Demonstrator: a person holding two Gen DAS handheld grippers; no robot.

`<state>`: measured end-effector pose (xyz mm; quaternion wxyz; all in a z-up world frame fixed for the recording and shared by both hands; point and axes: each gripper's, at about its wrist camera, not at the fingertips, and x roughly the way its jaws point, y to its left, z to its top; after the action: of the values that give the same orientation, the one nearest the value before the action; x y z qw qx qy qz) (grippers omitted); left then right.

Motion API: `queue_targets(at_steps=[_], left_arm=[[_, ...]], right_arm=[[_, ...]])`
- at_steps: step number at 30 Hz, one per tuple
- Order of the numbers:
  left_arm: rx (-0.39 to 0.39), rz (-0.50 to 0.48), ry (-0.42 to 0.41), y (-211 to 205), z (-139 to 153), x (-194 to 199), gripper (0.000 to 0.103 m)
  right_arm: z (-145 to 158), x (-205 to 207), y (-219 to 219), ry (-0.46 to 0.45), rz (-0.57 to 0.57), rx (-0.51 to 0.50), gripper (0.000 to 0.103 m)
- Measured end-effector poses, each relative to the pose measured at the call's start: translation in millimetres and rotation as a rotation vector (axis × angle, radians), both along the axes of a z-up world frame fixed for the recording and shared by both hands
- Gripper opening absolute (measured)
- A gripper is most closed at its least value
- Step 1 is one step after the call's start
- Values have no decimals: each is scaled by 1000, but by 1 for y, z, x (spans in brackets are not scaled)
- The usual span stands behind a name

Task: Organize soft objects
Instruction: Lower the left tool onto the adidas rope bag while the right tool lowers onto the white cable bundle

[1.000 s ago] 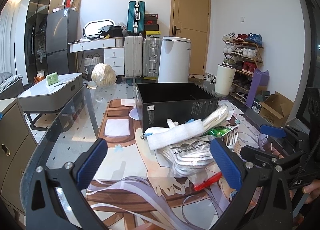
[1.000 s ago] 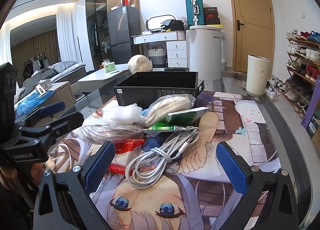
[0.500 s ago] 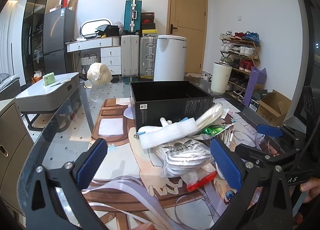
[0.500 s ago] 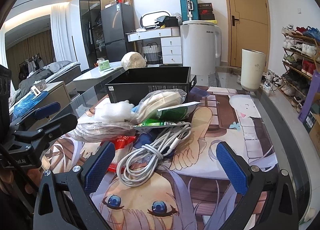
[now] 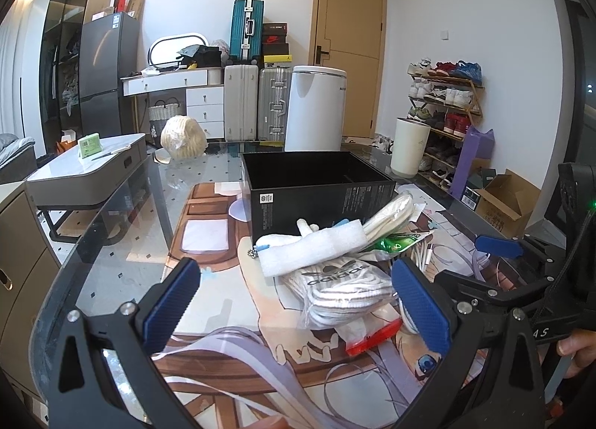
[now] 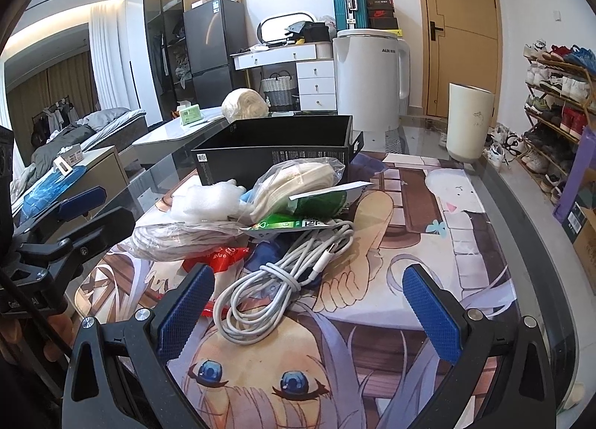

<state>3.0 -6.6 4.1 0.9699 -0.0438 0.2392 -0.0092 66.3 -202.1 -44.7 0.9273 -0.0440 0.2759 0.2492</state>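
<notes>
A: Left wrist view: we see the left gripper [image 5: 298, 302] w/ jaws spread wide, empty, just short of the bagged socks [image 5: 342, 285]. Foam sheet [image 5: 313, 248] lies on top.

B: Right gripper [image 6: 309, 308] also spread, empty, over the white cable [image 6: 275, 280]. Pile sits on the mat in front of the black box [image 6: 275, 147].

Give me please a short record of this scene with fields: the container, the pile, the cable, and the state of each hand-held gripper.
container: black box, open on top, nothing visible inside, behind the pile
pile: foam sheet on bagged white socks; green packet; red packet
cable: white cable, coiled, at the near edge of the pile
left hand-held gripper: open, holds nothing, socks between its fingers
right hand-held gripper: open, holds nothing, above the cable
surface: printed mat on a glass table
</notes>
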Motion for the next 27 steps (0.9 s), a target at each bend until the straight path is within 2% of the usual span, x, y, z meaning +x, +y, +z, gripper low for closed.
queue_targets(at_steps=[8, 14, 27], left_arm=[[22, -7, -3, -4, 3, 0, 103], [-4, -26, 29, -3, -2, 7, 103], [8, -42, 43, -8, -7, 11, 103]], right_arm=[[1, 0, 2, -25, -3, -7, 102], [-1, 6, 2, 5, -2, -5, 102], [-10, 17, 10, 62, -17, -26, 103]])
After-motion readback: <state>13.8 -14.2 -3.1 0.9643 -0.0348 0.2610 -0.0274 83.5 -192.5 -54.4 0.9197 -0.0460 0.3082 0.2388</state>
